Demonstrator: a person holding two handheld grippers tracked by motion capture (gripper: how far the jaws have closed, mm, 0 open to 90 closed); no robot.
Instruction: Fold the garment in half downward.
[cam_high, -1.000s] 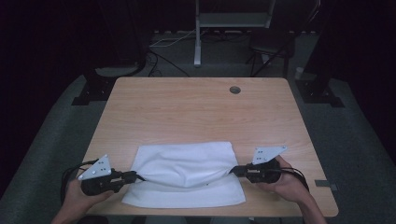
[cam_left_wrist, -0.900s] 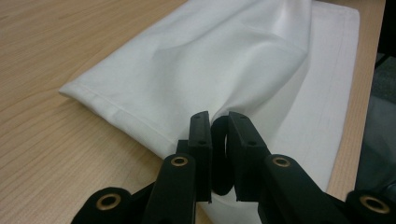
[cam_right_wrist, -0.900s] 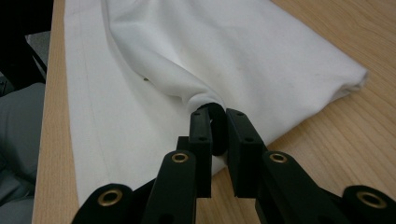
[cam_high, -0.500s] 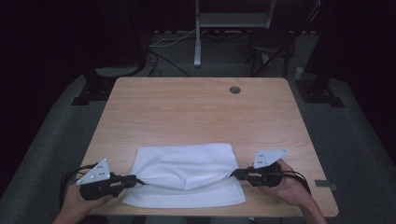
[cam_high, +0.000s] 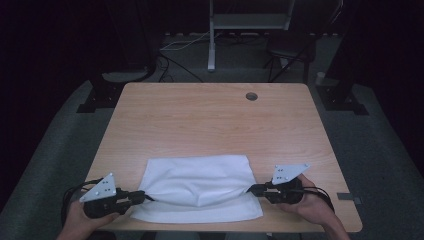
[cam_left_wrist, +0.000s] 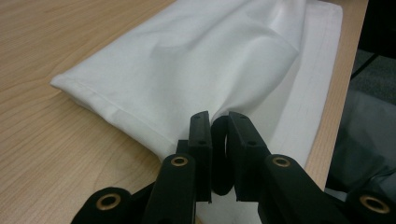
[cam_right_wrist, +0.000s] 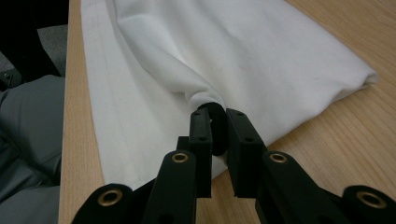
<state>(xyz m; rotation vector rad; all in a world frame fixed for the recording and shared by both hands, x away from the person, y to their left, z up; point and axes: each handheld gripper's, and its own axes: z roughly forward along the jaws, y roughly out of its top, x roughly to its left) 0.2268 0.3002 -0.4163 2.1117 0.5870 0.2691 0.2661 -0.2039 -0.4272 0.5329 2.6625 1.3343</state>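
Left gripper (cam_high: 142, 196) is clamped on the left side of a white cloth (cam_high: 200, 185), its two black jaws pinching a gathered bit of the fabric, as the left gripper view shows (cam_left_wrist: 219, 126). Right gripper (cam_high: 252, 189) is clamped in the same way on the cloth's right side, where the right gripper view shows a fold bunched between its jaws (cam_right_wrist: 217, 114). Each gripper is held in one of the person's hands at the near edge of the table (cam_high: 210, 120). The cloth lies folded by the middle of that near edge, its lower layer flat on the wood and reaching almost to the edge, while the upper layer is drawn up a little between the two grippers and sags in the middle.
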